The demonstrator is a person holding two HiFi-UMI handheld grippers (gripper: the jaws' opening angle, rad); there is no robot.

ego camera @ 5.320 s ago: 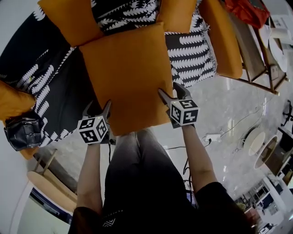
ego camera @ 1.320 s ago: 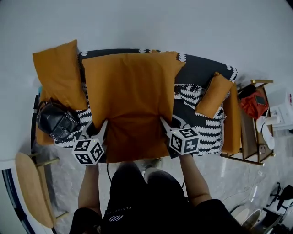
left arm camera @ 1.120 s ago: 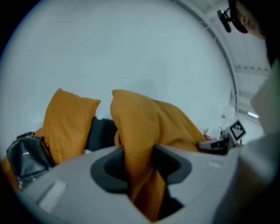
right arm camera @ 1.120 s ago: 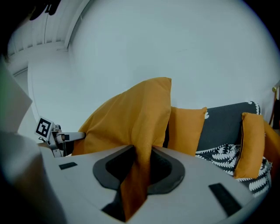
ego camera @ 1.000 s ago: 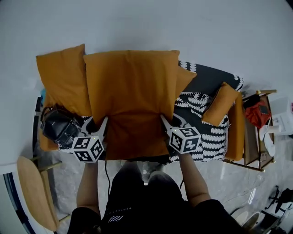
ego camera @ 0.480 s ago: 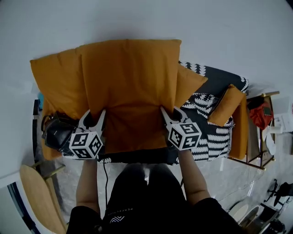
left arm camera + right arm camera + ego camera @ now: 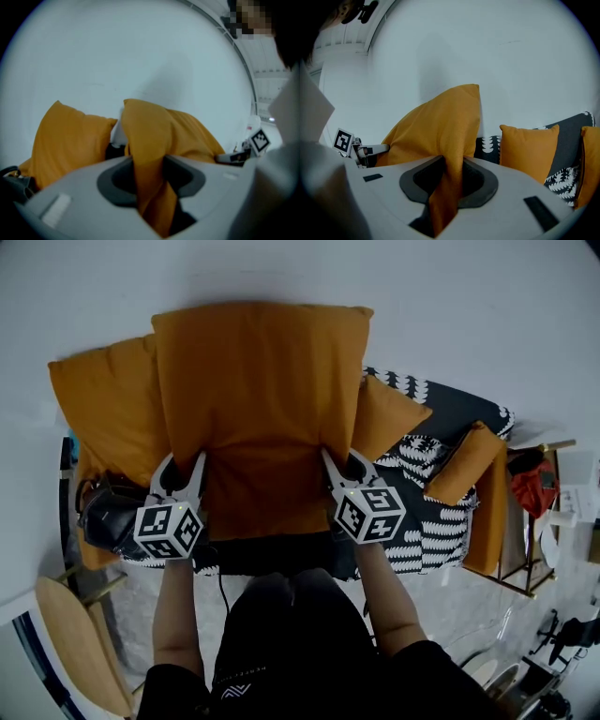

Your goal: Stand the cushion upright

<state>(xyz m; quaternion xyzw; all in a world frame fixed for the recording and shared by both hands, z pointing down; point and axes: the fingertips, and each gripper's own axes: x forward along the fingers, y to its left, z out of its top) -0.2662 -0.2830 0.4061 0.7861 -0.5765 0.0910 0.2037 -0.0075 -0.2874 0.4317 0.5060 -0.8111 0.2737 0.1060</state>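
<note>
White wall (image 7: 469, 315), patterned sofa (image 7: 412, 531), seemingly marble floor (image 7: 459, 601).

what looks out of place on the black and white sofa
A black leather bag sits slumped on the patterned sofa's left end, in front of an orange cushion. At the right end, a smaller orange cushion lies tilted rather than propped upright.

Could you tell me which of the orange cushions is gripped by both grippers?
The large middle cushion, pinched at its side edges by the left gripper and right gripper; the other cushions lie ungripped.
</note>
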